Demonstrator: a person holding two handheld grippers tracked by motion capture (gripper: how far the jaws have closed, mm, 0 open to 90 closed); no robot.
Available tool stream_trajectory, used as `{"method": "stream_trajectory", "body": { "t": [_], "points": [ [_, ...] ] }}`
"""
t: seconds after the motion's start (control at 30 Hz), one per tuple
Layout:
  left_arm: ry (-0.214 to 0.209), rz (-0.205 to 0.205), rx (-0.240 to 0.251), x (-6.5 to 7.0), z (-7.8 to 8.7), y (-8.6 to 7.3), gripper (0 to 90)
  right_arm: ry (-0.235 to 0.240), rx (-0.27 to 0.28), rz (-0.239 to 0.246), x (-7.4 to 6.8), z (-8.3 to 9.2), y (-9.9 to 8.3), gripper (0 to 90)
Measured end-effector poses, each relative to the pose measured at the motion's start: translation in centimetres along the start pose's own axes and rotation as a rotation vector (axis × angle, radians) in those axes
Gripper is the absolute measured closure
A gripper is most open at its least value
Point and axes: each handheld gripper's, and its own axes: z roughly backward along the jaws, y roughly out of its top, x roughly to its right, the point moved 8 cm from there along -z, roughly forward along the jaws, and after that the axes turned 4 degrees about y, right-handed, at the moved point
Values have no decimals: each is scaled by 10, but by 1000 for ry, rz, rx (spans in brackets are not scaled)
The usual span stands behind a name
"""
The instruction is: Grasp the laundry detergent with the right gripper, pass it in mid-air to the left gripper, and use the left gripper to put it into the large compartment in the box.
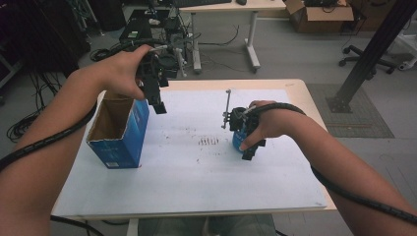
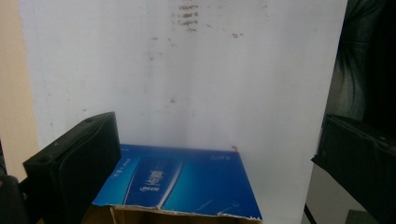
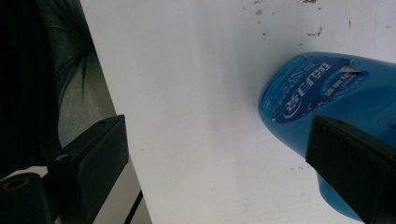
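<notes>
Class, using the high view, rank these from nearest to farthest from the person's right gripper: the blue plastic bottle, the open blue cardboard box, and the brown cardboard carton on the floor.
1. Blue plastic bottle: right beside the right gripper, on the white table.
2. Open blue cardboard box: across the table, at its left edge.
3. Brown cardboard carton: on the floor beyond the table, top right.

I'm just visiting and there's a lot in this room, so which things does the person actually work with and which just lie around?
In use:
- blue bottle, beside the right hand-held gripper, jaws apart
- open blue box, under the left hand-held gripper, jaws wide apart
- white table sheet

Lying about:
- cardboard carton
- office chair
- far desk
- floor cables
</notes>
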Motion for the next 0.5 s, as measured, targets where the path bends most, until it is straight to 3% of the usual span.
{"method": "stream_trajectory", "body": {
  "t": [0.23, 0.5],
  "points": [
    [-2, -4, -2, -2, 0, 2, 2, -2, 16, 18, -3, 2, 1, 61],
    [-10, -7, -8, -2, -5, 3, 2, 2, 29, 15, -15, 3, -6, 61]
  ]
}}
